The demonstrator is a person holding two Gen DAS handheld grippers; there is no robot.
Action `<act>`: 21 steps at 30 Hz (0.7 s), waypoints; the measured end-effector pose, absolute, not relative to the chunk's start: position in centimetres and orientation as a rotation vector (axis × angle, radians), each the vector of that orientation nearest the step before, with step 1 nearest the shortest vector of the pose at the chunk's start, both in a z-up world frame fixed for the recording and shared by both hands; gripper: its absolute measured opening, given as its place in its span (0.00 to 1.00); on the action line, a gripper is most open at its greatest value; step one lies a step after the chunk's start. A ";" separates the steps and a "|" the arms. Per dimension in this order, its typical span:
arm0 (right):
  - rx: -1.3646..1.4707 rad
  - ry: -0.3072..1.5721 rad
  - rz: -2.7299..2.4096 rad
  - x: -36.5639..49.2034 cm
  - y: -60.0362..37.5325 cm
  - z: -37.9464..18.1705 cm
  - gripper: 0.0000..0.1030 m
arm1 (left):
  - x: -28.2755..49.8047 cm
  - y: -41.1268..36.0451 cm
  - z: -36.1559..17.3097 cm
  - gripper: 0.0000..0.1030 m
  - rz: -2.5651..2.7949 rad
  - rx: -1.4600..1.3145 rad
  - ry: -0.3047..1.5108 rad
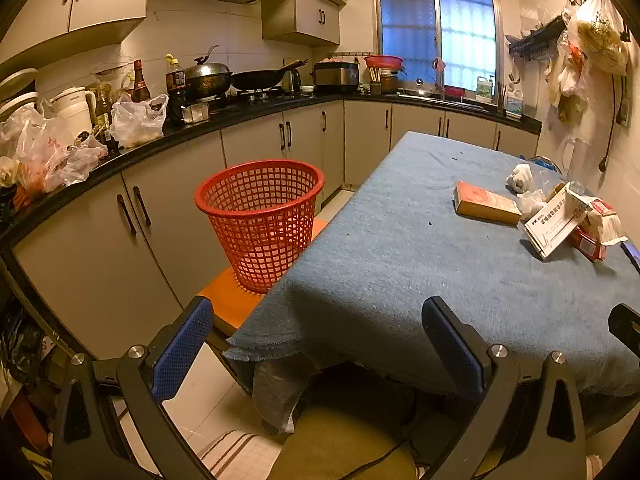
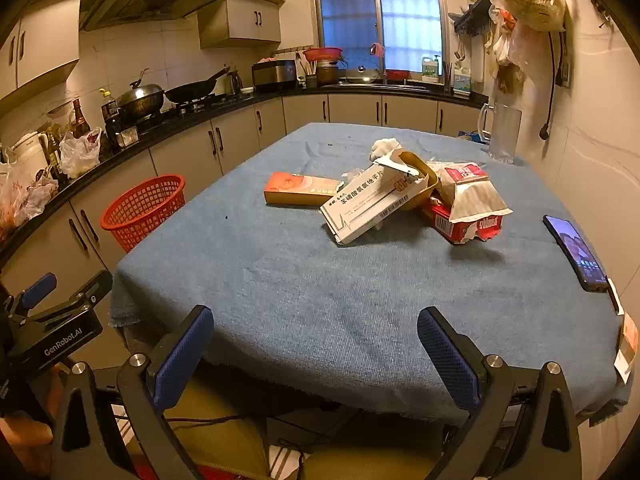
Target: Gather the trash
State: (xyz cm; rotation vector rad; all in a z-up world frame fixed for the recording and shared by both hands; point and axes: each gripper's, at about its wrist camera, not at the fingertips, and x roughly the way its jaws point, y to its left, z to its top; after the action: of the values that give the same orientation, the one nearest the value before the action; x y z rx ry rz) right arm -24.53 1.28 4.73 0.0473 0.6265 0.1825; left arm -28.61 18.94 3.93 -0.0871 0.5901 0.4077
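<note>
Off to my right a phone point(image 2: 576, 254) lies screen-up on the blue tablecloth point(image 2: 320, 280) near the table's edge, and a clear glass pitcher point(image 2: 502, 130) stands at the far corner by the wall. Along the black counter point(image 1: 240, 118) I see a wok point(image 1: 260, 78), a lidded pot point(image 1: 208, 76) (ladle resting on top) and bulging plastic bags point(image 1: 138, 120).
</note>
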 end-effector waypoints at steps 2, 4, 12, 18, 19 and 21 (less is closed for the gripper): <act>0.051 0.629 0.183 -24.4 1.1 4.6 1.00 | -28.4 18.8 3.8 1.00 0.401 -0.084 0.598; 0.055 0.635 0.182 -24.2 0.9 4.5 1.00 | -28.1 18.7 3.8 1.00 0.394 -0.080 0.606; 0.087 0.660 0.168 -23.2 -0.1 4.0 1.00 | -26.5 17.3 3.3 1.00 0.366 -0.036 0.634; 0.082 0.653 0.163 -22.6 -0.6 4.2 1.00 | -25.6 16.8 3.5 1.00 0.360 0.001 0.632; 0.077 0.650 0.164 -22.4 -0.7 4.3 1.00 | -25.4 16.8 3.5 1.00 0.360 0.004 0.634; 0.069 0.646 0.160 -22.1 -0.9 4.6 1.00 | -24.8 16.9 3.6 1.00 0.352 0.005 0.639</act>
State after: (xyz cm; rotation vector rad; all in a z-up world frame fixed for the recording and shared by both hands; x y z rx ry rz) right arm -22.09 -0.89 4.56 0.0694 0.6459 0.1602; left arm -24.83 16.92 3.60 0.0048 0.6392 0.3517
